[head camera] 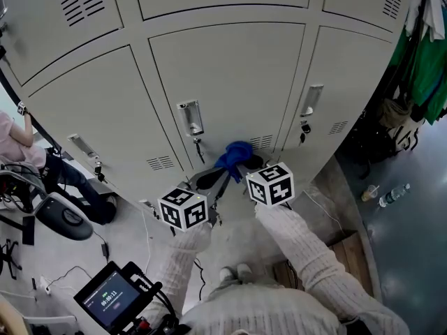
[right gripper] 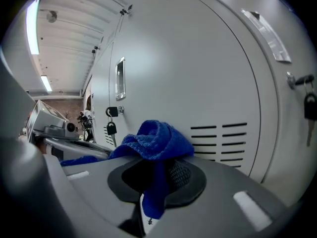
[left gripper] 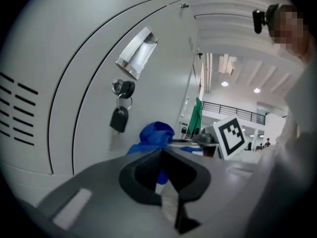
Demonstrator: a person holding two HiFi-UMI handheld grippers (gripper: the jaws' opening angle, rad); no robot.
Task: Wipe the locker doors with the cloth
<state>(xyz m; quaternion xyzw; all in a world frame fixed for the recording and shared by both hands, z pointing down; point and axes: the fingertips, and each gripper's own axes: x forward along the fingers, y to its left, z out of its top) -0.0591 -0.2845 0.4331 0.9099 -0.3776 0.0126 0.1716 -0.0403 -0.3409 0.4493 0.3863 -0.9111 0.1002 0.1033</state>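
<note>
Lower tier of the lockers seen from above, with your two grippers brought together before the middle locker door [head camera: 230, 82]. Your right gripper [head camera: 250, 163] has its fingers [right gripper: 185, 175] clamped on the blue cloth [right gripper: 156, 138]; the fabric bunches into a rounded fold above the tips and a strip hangs down between them. Your left gripper [head camera: 211, 178] sits just beside it, fingers [left gripper: 143, 170] drawn close together at the tips, with a narrow strip of the same cloth [left gripper: 156, 134] showing in the slot between them and a corner spread over the left finger. From the head view the cloth [head camera: 235, 152] lies low on the middle door, below the recessed handle [head camera: 190, 117] and beside the vent slots [head camera: 262, 142]; whether it presses against the metal cannot be told. A key with a dark fob [left gripper: 120, 118] hangs from the lock under the handle [left gripper: 136, 53], to the left of the cloth. Both marker cubes face the head camera, left cube [head camera: 184, 208] lower than right cube [head camera: 271, 183].
</note>
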